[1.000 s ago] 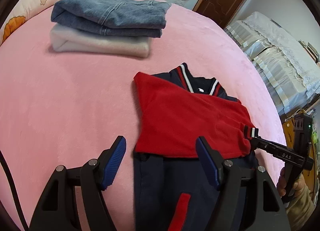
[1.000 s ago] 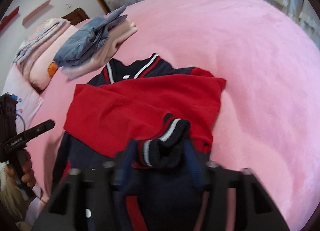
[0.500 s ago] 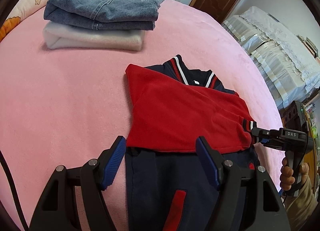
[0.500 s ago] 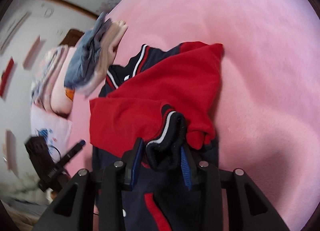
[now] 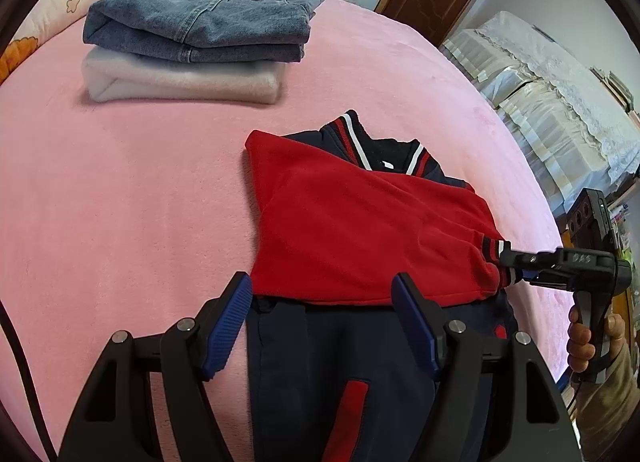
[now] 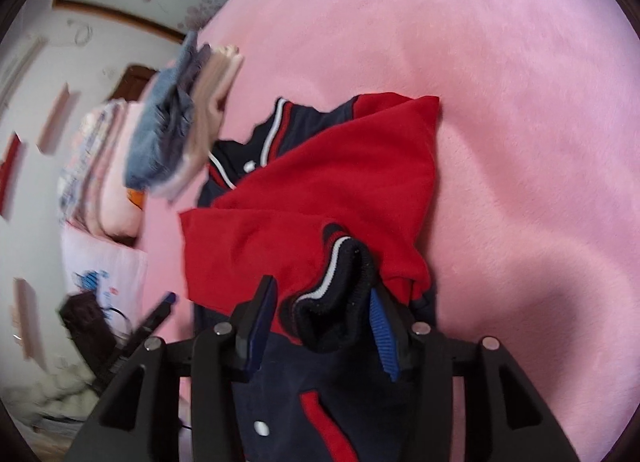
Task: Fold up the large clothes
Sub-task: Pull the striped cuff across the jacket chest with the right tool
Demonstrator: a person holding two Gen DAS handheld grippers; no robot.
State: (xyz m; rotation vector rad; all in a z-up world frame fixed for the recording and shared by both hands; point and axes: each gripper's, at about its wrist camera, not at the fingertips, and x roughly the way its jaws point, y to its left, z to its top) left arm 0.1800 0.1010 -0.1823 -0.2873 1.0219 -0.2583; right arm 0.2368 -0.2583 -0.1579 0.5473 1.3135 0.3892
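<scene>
Meanwhile, at lower centre of the left wrist view, the left gripper (image 5: 322,320) hovers with fingers spread wide over the navy-and-red jacket (image 5: 360,238) on the pink bedspread (image 5: 120,202); at right, the right gripper (image 5: 505,262) has loosened round the striped cuff (image 6: 336,298), jaws parted.

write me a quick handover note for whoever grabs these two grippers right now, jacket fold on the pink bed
Left gripper: open, empty, hovering over the jacket's navy lower front.
Right gripper: jaws part open around the striped cuff of the red sleeve; the cuff sits between the pads, and a firm pinch cannot be confirmed.
Layout: jacket lies collar away from you on the pink bed; folded jeans sit on a folded pale garment at the far left.
Done: red sleeves laid across the chest.
Left: settle the cuff, fold the body, probably add it to the stack.
</scene>
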